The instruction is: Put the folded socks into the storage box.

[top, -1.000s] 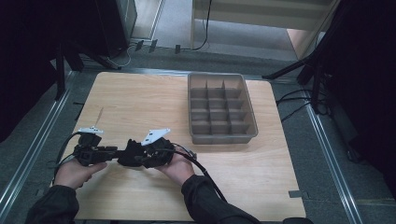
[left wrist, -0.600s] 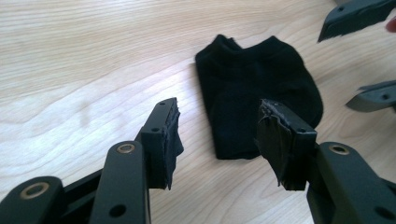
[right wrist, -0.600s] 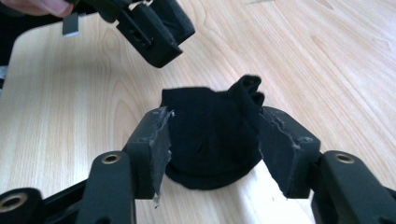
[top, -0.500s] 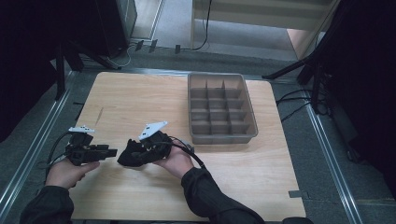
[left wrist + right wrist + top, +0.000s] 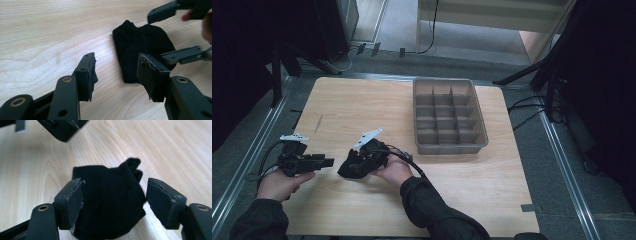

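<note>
We are holding the left gripper (image 5: 328, 162) over the table's near-left edge, its jaws standing wide apart with nothing between them. In the left gripper view the torn, ragged dark pads (image 5: 91, 73) are pointing toward the small black knitted cloth, possibly a folded sock (image 5: 142, 51), without touching it.

The cloth (image 5: 352, 167) is lying on the light wooden table (image 5: 362, 105) toward the near edge, left of centre, bunched into a soft rounded mound with a folded cuff-like peak at one end.

We are bringing the right gripper (image 5: 357, 162) over it: in the right gripper view its jaws are spread wide on either side of the cloth (image 5: 110, 205), pads (image 5: 163, 200) flanking but not pinching the fabric. We cannot tell whether the pads are brushing it.

Further right, the grey plastic tray with a grid of compartments (image 5: 449, 147) is sitting toward the far-right part of the surface, well apart from the cloth; its cells look empty.

Risks, as we judge them:
- limp knit could slip or unfold if pinched by a single layer;
- frayed pad edges could snag the fibres;
- the two grippers, working near each other, could collide.

Table grain is smooth and matte-glossy.
</note>
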`<state>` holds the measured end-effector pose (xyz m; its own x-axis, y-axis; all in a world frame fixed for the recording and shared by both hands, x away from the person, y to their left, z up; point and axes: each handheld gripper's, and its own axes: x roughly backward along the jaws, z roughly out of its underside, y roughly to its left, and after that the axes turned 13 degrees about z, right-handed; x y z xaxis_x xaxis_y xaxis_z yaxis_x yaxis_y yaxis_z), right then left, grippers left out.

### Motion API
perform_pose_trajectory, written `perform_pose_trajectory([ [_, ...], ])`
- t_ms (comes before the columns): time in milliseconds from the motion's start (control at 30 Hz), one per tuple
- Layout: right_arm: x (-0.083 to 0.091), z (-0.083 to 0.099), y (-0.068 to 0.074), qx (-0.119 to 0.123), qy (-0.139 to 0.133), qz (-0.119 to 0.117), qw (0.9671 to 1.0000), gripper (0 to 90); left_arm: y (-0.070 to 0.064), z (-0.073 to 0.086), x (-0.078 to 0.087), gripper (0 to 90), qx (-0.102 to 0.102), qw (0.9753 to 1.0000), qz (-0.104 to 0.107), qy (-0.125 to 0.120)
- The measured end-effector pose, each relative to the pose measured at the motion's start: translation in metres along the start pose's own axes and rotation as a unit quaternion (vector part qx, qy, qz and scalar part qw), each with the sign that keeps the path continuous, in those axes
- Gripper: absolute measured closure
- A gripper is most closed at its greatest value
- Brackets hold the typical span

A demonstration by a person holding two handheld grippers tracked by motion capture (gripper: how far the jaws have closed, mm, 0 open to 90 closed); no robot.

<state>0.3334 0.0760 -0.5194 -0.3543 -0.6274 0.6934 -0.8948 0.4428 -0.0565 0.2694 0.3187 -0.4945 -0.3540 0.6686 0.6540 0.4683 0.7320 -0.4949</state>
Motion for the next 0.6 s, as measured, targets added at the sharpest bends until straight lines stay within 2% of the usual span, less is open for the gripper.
perform_pose_trajectory([
  [200, -0.013, 0.007, 0.007, 0.009, 0.027, 0.004, 0.9996, 31.1, 0.001, 0.0, -0.001, 47.4, 0.002, 1.0, 0.0, 0.002],
  [333, -0.017, 0.009, 0.011, 0.01, 0.031, 0.004, 0.9994, 33.0, 0.001, 0.0, -0.001, 47.4, 0.002, 1.0, 0.001, 0.004],
  [533, -0.017, 0.014, 0.01, -0.008, 0.025, -0.004, 0.9997, 38.2, 0.001, 0.0, 0.0, 46.9, 0.006, 1.0, 0.005, 0.001],
  [600, -0.016, 0.015, 0.01, -0.012, 0.024, -0.004, 0.9996, 42.8, 0.002, 0.0, 0.002, 47.0, 0.01, 0.9999, 0.003, -0.005],
])
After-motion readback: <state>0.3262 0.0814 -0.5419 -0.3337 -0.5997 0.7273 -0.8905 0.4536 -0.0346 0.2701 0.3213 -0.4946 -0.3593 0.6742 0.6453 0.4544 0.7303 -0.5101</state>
